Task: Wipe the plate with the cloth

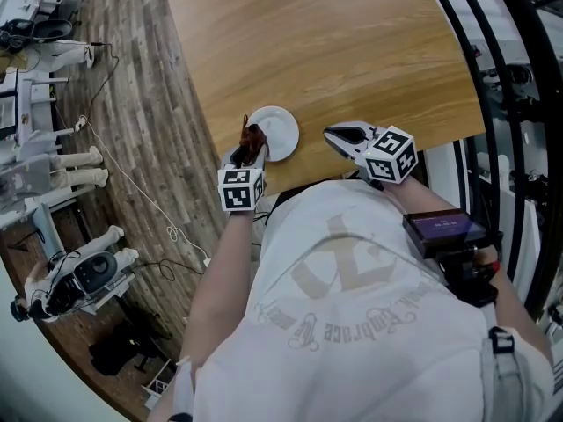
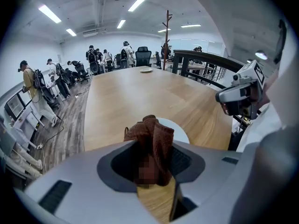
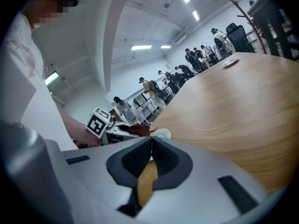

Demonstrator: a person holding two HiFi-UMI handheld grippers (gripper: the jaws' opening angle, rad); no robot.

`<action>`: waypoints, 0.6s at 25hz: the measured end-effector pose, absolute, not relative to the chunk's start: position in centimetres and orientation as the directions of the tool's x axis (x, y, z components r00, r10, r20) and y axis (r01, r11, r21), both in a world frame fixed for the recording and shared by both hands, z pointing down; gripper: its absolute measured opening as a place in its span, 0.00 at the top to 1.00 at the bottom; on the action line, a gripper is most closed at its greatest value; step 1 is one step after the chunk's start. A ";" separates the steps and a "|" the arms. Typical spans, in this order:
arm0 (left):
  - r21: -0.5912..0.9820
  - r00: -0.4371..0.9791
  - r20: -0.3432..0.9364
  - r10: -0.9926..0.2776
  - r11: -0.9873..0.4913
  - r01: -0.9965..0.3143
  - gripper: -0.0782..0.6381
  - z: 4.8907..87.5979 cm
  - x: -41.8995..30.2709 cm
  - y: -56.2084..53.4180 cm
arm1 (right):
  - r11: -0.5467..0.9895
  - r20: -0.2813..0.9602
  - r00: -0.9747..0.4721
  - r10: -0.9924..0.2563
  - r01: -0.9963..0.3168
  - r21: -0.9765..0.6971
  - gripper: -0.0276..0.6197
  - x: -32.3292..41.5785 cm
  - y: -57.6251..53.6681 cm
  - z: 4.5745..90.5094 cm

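A small white plate point(image 1: 276, 131) lies near the front edge of the wooden table point(image 1: 334, 42). My left gripper point(image 1: 250, 146) is shut on a brown cloth point(image 1: 253, 139), which hangs bunched over the plate's left rim. In the left gripper view the cloth point(image 2: 153, 146) stands up between the jaws, with the plate point(image 2: 179, 129) just behind it. My right gripper point(image 1: 339, 135) hovers to the right of the plate, jaws shut on nothing. From the right gripper view the plate point(image 3: 161, 133) and the cloth point(image 3: 138, 129) show beyond the closed jaws.
The table's front edge runs just below both grippers, with my body close behind it. Wood-plank floor point(image 1: 141, 104) lies left of the table, with equipment and cables on it. A black railing point(image 1: 501, 77) stands to the right. Several people stand far off in the room point(image 2: 100, 57).
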State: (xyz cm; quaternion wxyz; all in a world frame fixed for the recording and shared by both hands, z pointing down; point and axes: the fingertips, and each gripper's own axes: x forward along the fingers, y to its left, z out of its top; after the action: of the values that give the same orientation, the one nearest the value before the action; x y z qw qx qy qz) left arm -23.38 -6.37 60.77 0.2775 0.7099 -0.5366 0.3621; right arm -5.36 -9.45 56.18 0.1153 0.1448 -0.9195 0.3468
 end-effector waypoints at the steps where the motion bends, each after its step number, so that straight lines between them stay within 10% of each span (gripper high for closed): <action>1: -0.001 0.162 0.811 -0.562 -0.278 -0.960 0.66 60.7 -23.6 -7.1 | 0.712 0.313 -0.929 -0.195 -0.354 -0.606 0.94 -5.2 -9.6 56.2; 15: -0.052 0.162 0.802 -0.575 -0.336 -0.940 0.66 60.7 -24.5 -15.3 | 0.666 0.332 -0.906 -0.261 -0.418 -0.618 0.94 -3.5 -10.8 56.6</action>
State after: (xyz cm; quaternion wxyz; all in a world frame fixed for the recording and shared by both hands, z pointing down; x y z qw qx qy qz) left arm -24.54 -15.33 60.70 0.2398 0.7235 -0.5237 0.3805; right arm -3.54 -10.82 56.60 0.1080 0.1874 -0.9063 0.3630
